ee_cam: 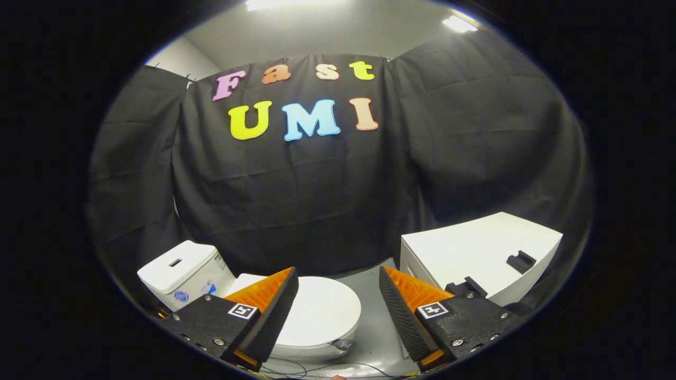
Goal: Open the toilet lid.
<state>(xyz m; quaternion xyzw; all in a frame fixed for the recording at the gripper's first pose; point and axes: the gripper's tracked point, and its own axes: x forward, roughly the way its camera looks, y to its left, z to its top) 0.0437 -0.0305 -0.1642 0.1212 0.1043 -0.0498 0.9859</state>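
A white toilet stands low on the grey floor, its lid lying flat and closed over the bowl. Its white tank rises behind it, to the left of my left finger. My gripper hovers above and in front of the toilet, open, with nothing between its fingers. The left finger overlaps the lid's left part in the view; the right finger hangs over the bare floor to the lid's right. The lid's front rim shows between the fingers.
A white cabinet with dark handles stands to the right of the toilet, beyond my right finger. Black cloth walls close the booth behind. Thin cables trail on the grey floor below the toilet's front.
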